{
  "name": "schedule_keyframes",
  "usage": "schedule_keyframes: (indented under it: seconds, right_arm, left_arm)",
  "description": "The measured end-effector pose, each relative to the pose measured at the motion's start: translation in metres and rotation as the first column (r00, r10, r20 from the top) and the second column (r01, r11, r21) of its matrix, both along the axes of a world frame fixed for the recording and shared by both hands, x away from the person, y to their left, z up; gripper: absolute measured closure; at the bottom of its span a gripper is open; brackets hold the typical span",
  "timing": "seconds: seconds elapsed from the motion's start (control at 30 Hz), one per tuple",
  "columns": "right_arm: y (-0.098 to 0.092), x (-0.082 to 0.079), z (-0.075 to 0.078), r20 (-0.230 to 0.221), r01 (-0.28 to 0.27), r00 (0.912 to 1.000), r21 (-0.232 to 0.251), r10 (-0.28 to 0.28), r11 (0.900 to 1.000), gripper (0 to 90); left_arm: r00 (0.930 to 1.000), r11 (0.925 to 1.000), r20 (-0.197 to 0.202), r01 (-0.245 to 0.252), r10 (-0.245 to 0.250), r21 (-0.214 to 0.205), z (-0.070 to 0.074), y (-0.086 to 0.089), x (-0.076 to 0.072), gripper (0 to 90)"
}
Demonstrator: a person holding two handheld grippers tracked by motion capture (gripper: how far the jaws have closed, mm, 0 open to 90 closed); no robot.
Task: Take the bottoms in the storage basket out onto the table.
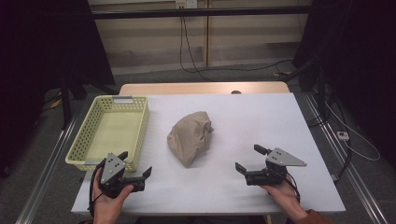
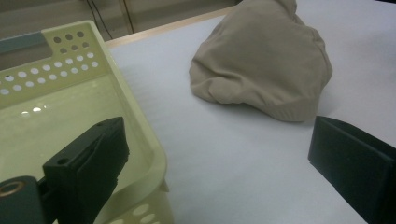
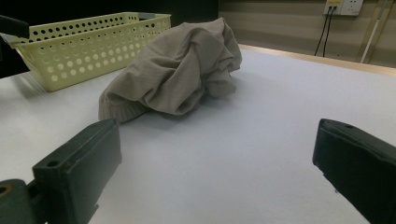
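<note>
A lab test rig: dark curtains point(image 1: 56, 42) flank a white-covered tabletop point(image 1: 261, 116), with metal floor rails point(image 1: 51, 158) and loose cables point(image 1: 196, 51).

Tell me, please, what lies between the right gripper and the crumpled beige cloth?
Nothing: between the right gripper and the beige cloth there is bare white table, as the high view and the right gripper view both show.

Right gripper point(image 3: 215, 172) jaws wide apart; crumpled beige cloth point(image 3: 177, 70) ahead, yellow basket point(image 3: 88, 46) behind.

The basket's point(image 2: 140, 140) near corner hides behind a jaw; the crumpled cloth's point(image 2: 261, 60) top is cropped above it.
</note>
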State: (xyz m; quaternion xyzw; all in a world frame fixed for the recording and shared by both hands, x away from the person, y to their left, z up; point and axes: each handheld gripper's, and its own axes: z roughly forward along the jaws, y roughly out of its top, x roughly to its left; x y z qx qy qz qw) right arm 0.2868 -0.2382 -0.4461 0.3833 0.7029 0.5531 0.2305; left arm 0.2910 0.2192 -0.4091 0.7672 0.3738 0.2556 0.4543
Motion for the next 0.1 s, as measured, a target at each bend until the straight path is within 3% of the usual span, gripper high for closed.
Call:
schedule_keyframes:
  seconds: [0.1]
  right_arm:
    - [0.0006, 0.0004, -0.0002, -0.003, -0.001, 1.0000, -0.002, 0.001, 1.0000, 1.0]
  left_arm:
    - [0.9999, 0.9998, 0.003, -0.012, 0.012, -0.015, 0.0005, 0.0027, 0.0002, 4.9]
